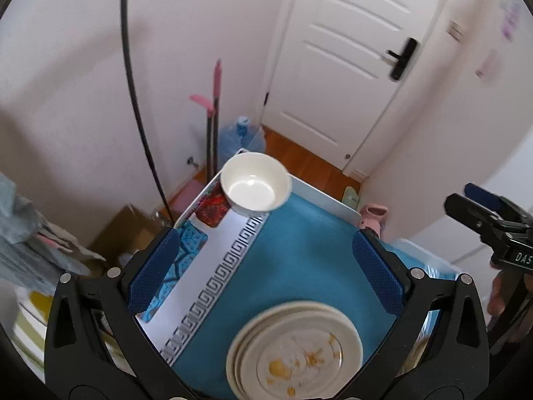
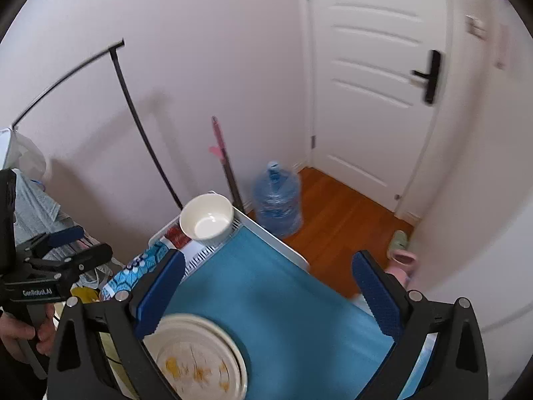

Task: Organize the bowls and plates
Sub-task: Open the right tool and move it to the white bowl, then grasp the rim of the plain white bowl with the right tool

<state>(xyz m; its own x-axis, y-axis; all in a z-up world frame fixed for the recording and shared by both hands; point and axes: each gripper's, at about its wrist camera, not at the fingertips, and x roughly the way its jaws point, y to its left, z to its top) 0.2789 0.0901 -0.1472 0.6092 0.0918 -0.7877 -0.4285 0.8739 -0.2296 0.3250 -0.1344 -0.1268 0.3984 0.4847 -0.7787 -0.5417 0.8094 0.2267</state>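
Both handheld grippers hang above a small table [image 1: 299,260] draped in a teal cloth, each tilted downward with jaws spread wide and nothing between the blue pads. Directly beneath the left gripper [image 1: 265,273], close to the camera, sits a stack of cream plates [image 1: 296,350], the top one smeared with yellow food residue. Ahead of its fingertips, at the table's far corner, stands an empty white bowl [image 1: 255,183]. From the right gripper [image 2: 268,290], the plates [image 2: 200,360] lie below its left finger and the bowl [image 2: 206,216] ahead to the left. A water jug [image 2: 278,196] stands on the wooden floor beyond the table.
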